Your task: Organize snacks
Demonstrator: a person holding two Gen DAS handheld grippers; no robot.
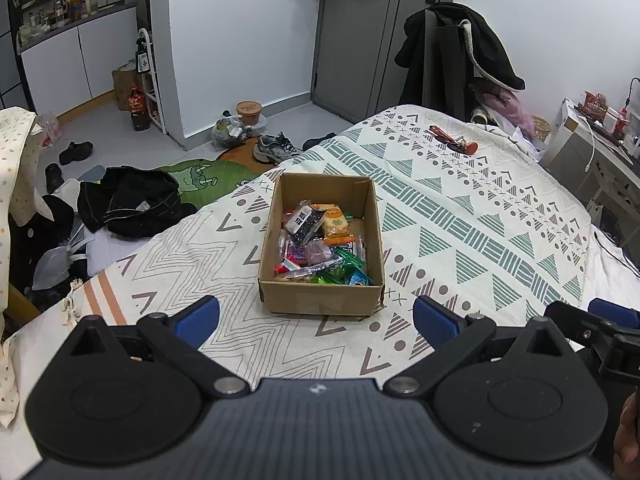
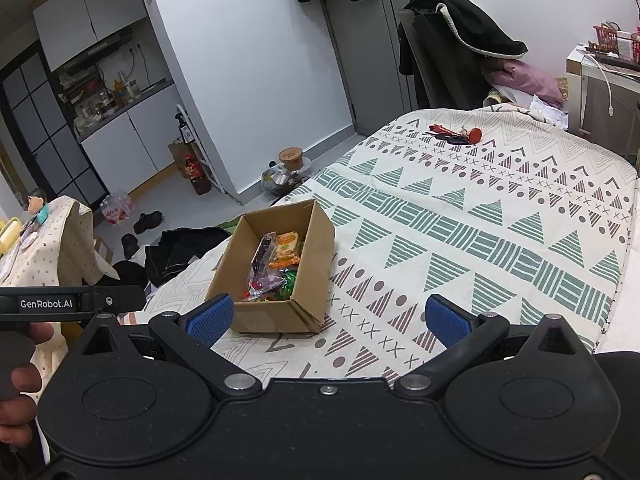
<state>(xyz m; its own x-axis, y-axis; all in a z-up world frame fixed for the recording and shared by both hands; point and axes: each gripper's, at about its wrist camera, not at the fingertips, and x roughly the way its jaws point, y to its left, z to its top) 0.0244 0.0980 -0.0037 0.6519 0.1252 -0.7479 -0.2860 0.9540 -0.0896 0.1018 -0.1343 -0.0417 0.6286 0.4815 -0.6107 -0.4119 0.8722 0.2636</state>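
my left gripper (image 1: 316,320) is held low over the bed, level, its blue fingers (image 1: 198,320) spread wide with nothing between them. my right gripper (image 2: 328,320) sits beside it in the same attitude, fingers (image 2: 446,320) likewise parted and empty. a bare hand (image 2: 16,392) shows at the left edge of the right wrist view, wrapped on the other tool's handle.

just ahead of both, on the patterned bedspread (image 1: 460,216), stands an open cardboard box (image 1: 320,296), upright, flaps gone from view. from the left wrist its long axis runs straight away from me; from the right it lies ahead and to the left, long axis angled away to the right. wrapped snacks (image 1: 320,240) fill its floor in a loose heap, none outside it.

further off on the bedspread, well apart from the box, lies a bunch of keys with a red tag (image 1: 456,140). beyond the bed edge, a dark coat (image 1: 456,52) hangs over a chair.
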